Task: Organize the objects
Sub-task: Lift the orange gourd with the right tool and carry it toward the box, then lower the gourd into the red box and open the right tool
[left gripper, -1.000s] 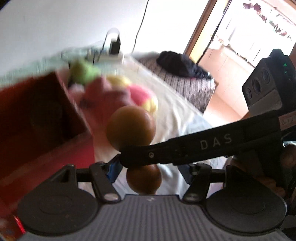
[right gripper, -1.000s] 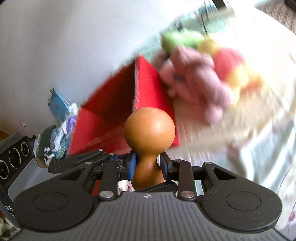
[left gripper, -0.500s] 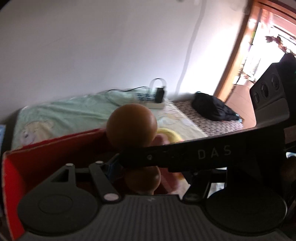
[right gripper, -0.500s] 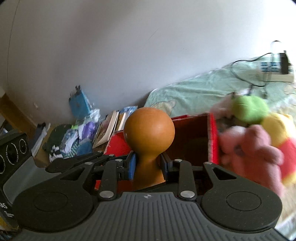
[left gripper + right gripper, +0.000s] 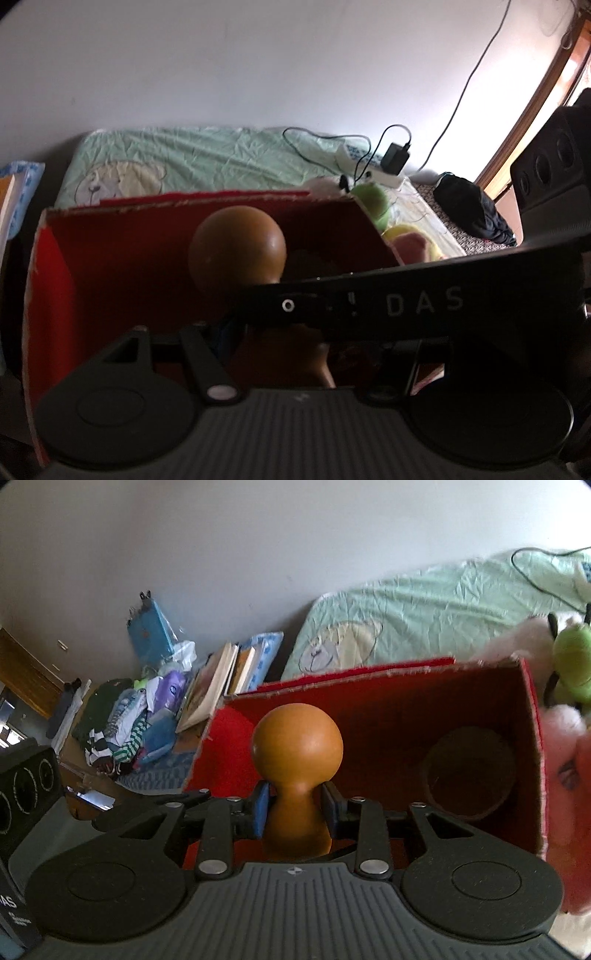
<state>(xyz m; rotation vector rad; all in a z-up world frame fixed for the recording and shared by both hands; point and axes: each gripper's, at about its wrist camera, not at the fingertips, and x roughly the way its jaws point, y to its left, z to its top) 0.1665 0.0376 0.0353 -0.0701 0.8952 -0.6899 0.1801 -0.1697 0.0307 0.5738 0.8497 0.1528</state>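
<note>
Wooden pestle held over the open red box

The right gripper (image 5: 295, 808) has its jaws closed on the neck of the wooden pestle (image 5: 297, 749), above the red box (image 5: 369, 686). A dark round bowl (image 5: 469, 771) sits inside at 3 o'clock. The left gripper (image 5: 280, 343) is dark and partly hidden; I cannot tell its jaws.

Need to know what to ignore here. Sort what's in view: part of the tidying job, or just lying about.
Job: wooden pestle in the right gripper, red box, dark bowl inside it, plush toys.

Lying about: books, clothes pile, power strip, black bag.
</note>
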